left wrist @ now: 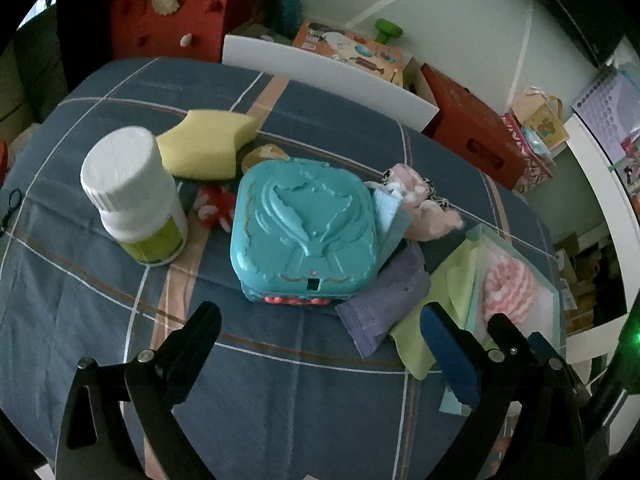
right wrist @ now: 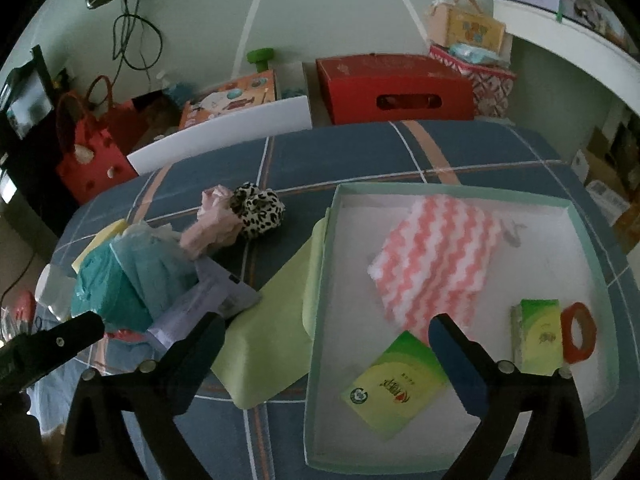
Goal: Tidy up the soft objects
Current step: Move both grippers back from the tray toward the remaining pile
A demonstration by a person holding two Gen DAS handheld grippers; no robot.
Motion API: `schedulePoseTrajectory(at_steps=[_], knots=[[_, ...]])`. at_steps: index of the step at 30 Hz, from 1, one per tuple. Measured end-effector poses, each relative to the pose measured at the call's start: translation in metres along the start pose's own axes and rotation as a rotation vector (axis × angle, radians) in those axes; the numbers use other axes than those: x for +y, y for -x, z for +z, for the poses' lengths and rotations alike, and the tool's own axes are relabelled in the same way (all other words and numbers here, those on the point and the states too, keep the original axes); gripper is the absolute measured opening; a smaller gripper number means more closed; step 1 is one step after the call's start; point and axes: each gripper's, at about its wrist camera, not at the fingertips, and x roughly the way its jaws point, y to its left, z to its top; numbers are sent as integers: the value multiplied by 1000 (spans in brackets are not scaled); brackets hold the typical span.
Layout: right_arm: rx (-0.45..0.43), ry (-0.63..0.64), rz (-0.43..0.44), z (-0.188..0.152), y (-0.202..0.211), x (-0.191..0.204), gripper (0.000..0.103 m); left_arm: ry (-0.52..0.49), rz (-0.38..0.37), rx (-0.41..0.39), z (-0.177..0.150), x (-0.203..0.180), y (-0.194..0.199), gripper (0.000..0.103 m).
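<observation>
On the blue plaid cloth, my left gripper is open and empty, just in front of a teal plastic box. Around the box lie a yellow sponge, a red-and-white fluffy item, a pink cloth, a purple pack and a light green cloth. My right gripper is open and empty over the near edge of a shallow pale green tray. The tray holds a pink-and-white wavy cloth, two green tissue packs and an orange ring. A leopard scrunchie lies left of the tray.
A white bottle with a green label stands left of the teal box. Behind the table are a white board, a red box, a red bag and toy boxes. The left gripper's arm shows at the right view's left edge.
</observation>
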Motion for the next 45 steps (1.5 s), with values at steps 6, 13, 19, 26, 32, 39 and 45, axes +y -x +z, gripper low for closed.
schedulePoseTrajectory(at_steps=[6, 13, 19, 26, 32, 39, 45], knots=[[37, 51, 5, 2, -2, 6, 103, -18, -17, -13, 1, -2, 4, 100], [101, 83, 36, 4, -4, 5, 103, -2, -29, -34, 4, 3, 10, 100], [131, 85, 70, 10, -3, 2, 103, 7, -41, -40, 5, 8, 14, 100], [172, 253, 64, 23, 0, 34, 103, 30, -19, 20, 5, 17, 9, 100], [239, 288, 106, 29, -10, 54, 103, 60, -4, 30, 5, 27, 8, 100], [264, 349, 122, 17, -24, 80, 103, 130, 4, 103, 3, 43, -4, 100], [259, 400, 104, 4, -35, 99, 103, 142, 40, 108, 2, 50, -5, 100]])
